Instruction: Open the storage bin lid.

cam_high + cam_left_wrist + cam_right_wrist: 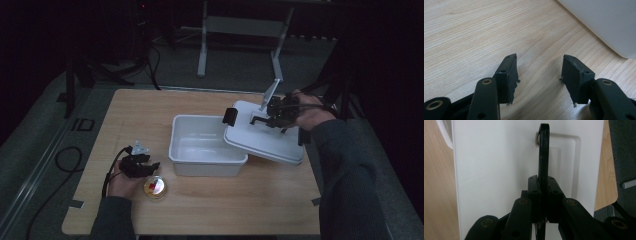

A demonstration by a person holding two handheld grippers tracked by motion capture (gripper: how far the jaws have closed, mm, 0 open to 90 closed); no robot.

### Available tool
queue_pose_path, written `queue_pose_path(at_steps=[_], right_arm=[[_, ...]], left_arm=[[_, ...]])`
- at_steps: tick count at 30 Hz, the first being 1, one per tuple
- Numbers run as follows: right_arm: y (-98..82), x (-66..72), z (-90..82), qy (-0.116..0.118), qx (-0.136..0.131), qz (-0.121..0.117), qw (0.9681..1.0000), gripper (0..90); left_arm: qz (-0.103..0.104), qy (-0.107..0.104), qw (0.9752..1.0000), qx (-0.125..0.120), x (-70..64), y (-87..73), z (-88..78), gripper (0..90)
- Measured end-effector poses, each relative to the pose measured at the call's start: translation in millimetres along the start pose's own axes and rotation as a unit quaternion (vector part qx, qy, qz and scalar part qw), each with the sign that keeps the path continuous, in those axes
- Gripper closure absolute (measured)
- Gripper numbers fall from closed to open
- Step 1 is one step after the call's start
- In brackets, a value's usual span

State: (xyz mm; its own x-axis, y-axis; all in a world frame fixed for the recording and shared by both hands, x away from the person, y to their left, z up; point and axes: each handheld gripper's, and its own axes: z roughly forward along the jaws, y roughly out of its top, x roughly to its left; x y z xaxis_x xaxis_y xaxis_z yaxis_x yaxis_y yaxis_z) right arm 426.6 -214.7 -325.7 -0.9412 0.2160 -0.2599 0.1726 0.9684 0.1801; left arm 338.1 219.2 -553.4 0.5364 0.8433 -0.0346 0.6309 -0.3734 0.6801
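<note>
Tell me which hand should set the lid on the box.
Right. The right gripper is shut on the lid's handle; the lid leans on the box. The left gripper is open.

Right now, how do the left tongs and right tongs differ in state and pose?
The left tongs stand open with nothing between them; the right tongs are shut on the lid's black handle. The left tongs sit low over the wooden table, beside a small round container; the right tongs hold the white lid tilted, its edge over the white bin. Both are black and hand-held.
</note>
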Motion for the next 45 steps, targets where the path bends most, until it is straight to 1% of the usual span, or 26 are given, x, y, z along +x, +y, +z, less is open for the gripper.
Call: queue_pose_path(at_steps=[7, 14, 17, 27, 45], right_arm=[[-6.9, -0.5, 3.5, 0.002, 0.002, 0.008, 1.0, 84.3], [-14.0, -1.1, 4.3, 0.002, -0.004, 0.014, 0.9999, 84.3], [-20.2, -1.7, 5.5, 0.002, 0.002, 0.02, 0.9998, 84.3], [-36.4, -3.3, 7.0, 0.0, 0.002, 0.036, 0.9994, 84.3], [-58.0, -4.5, 12.6, 0.005, 0.006, 0.057, 0.9983, 84.4]], left_arm=[[0.0, -0.001, 1.0, 0.0, 0.2, -0.1, 0.0, 46.9], [0.0, 0.0, 1.0, 0.0, 0.0, 0.0, 0.0, 46.9], [0.0, 0.0, 1.0, 0.0, 0.0, 0.0, 0.0, 46.9], [0.0, 0.0, 1.0, 0.0, -0.1, 0.0, 0.0, 46.9], [0.0, 0.0, 1.0, -0.001, 0.0, -0.1, 0.1, 46.9]])
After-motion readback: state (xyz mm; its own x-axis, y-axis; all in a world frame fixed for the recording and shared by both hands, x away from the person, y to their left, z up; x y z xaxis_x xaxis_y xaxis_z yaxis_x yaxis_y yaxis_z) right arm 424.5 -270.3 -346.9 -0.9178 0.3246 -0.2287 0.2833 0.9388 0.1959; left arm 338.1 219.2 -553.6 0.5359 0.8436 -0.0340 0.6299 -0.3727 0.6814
